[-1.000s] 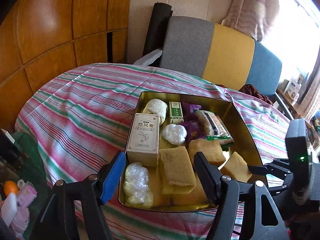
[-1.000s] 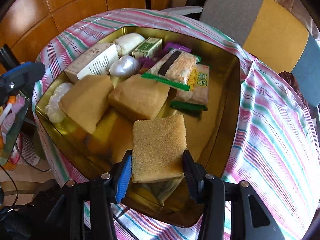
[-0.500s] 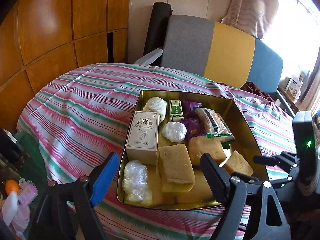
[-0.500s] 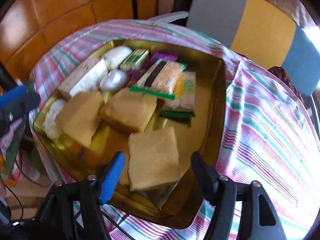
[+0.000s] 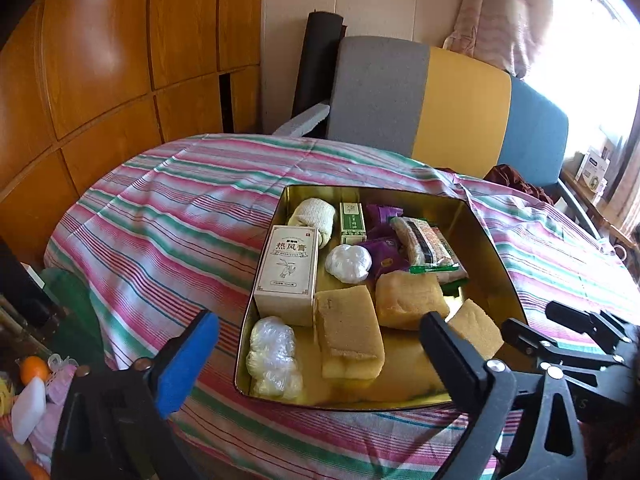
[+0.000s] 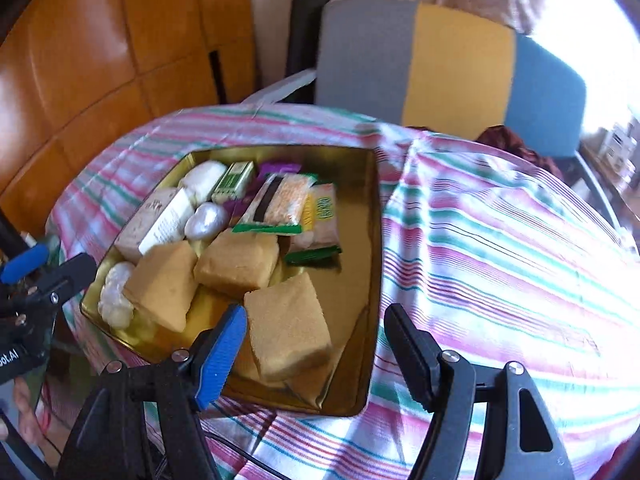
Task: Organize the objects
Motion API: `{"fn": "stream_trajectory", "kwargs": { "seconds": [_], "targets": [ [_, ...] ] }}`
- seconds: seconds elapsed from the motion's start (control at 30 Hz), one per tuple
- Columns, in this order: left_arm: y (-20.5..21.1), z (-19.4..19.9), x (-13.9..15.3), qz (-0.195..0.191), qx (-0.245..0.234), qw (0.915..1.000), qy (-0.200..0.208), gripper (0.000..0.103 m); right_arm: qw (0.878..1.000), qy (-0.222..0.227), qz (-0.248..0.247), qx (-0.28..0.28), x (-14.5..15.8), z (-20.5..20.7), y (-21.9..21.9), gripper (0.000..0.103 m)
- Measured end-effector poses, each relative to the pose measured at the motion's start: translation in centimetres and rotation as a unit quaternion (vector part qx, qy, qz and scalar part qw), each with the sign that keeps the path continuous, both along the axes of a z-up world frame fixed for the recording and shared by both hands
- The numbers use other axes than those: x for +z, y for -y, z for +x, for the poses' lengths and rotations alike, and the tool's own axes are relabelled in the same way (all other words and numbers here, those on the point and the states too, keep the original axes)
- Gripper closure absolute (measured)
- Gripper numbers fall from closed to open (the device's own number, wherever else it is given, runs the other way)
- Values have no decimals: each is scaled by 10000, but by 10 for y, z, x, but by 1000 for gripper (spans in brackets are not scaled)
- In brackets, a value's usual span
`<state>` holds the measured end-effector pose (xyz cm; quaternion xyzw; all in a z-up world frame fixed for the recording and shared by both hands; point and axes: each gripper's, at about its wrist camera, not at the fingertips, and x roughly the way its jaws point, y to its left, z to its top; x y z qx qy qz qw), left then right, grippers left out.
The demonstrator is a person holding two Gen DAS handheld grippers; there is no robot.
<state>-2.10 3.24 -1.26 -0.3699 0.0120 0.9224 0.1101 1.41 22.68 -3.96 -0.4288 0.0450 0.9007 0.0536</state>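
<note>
A gold tin tray (image 5: pixel 502 256) (image 6: pixel 374 240) sits on the striped tablecloth and holds three tan sponges, a white box (image 5: pixel 286 276), snack packets (image 6: pixel 280 204), purple packets, a small green box and white wrapped bundles. The nearest sponge (image 6: pixel 286 326) (image 5: pixel 476 330) lies in the tray's front right corner. My right gripper (image 6: pixel 316 344) is open and empty, held above and behind that sponge, apart from it. My left gripper (image 5: pixel 320 354) is open and empty, in front of the tray's near edge.
The striped cloth (image 5: pixel 168 220) covers a round table. A grey, yellow and blue chair (image 5: pixel 440 100) stands behind it, against wooden wall panels (image 5: pixel 100 60). Bottles and an orange object (image 5: pixel 34 368) lie low at the left, beside the table.
My right gripper opened and let go of the tan sponge, which now lies in the tray's corner; the gripper drew back and up. My left gripper also pulled back from the tray.
</note>
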Motion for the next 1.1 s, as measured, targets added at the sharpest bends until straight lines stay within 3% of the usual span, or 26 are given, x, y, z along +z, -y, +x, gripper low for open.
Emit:
{"fn": "stream_trajectory", "kwargs": {
  "seconds": [0.33, 0.5, 0.7, 1.1],
  "targets": [
    [-6, 25, 9, 19, -33, 9998, -201, 0, 9974, -447, 283, -496, 13, 36, 13, 31],
    [-8, 37, 12, -240, 76, 9988, -430, 0, 9966, -497, 282, -596, 16, 39, 13, 31],
    [-5, 41, 12, -159, 90, 9991, -371, 0, 9973, -450, 249, -520, 15, 40, 19, 31],
    [-1, 46, 15, -187, 217, 9976, -629, 0, 9985, -360, 222, -335, 12, 35, 27, 31]
  ]
}}
